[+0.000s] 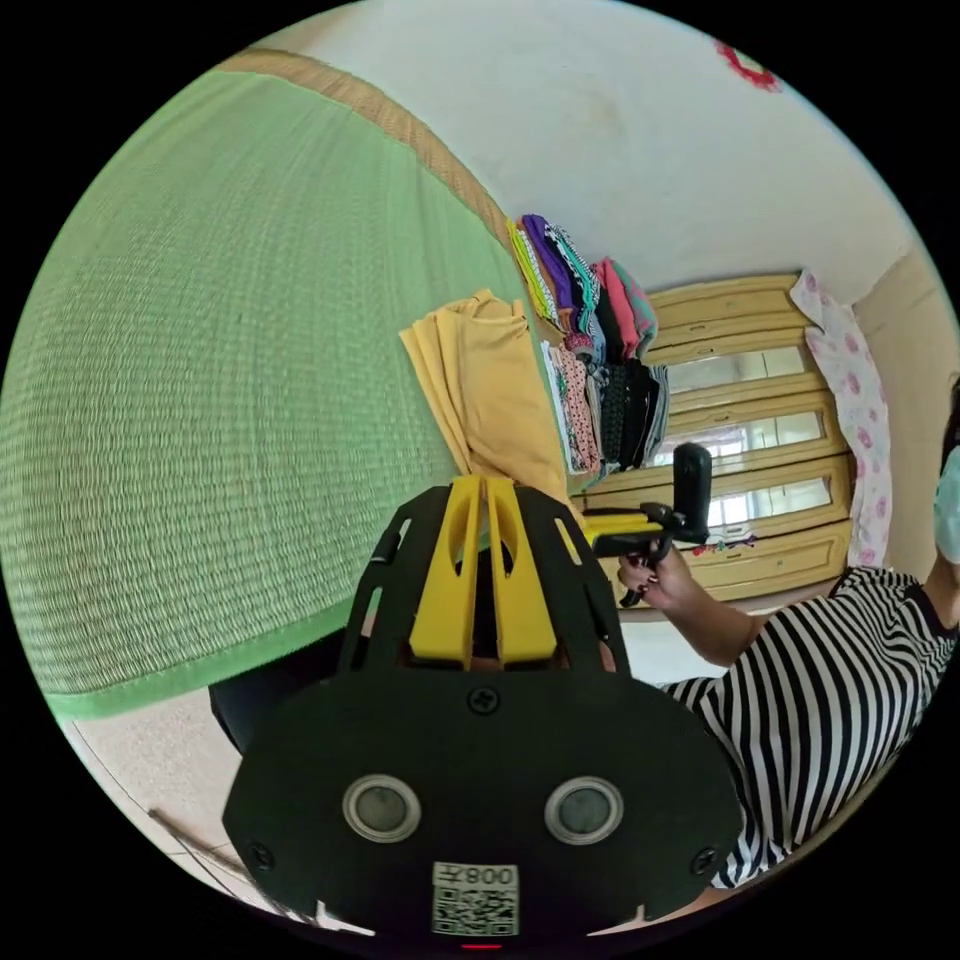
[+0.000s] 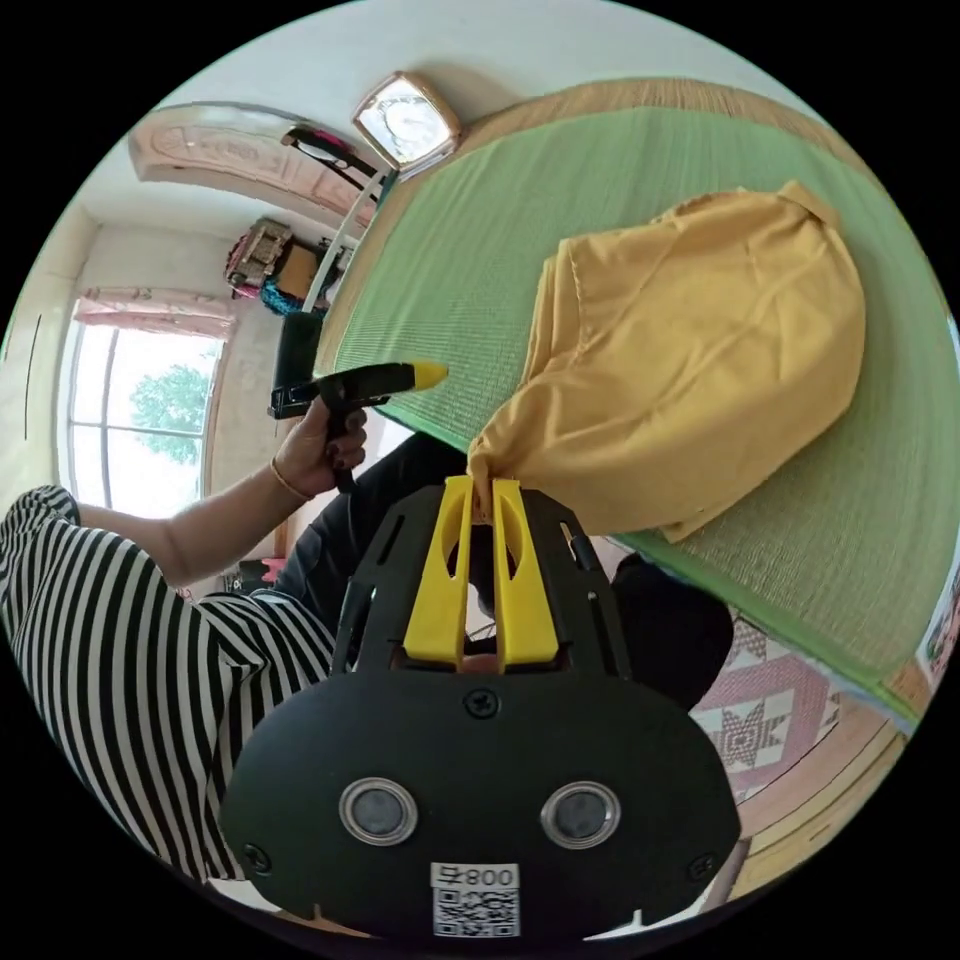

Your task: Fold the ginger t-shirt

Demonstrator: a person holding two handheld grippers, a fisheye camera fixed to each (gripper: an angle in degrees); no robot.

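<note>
Left gripper view: the t-shirt [image 1: 490,390] lies folded, soft and ginger-yellow, near the edge of the green woven mat [image 1: 220,400], beside a stack of clothes [image 1: 590,340]. The left gripper [image 1: 485,490] has its yellow jaws together, holding nothing.

Right gripper view: the right gripper [image 2: 482,492] pinches a bunched corner of the shirt at the mat's near edge. A clock [image 2: 408,120] hangs on the wall.

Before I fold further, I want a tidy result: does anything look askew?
Yes. The ginger t-shirt lies partly folded on the green mat, but its near corner is bunched into a twisted point where the right hand-held gripper pinches it, overhanging the mat's edge.
</note>
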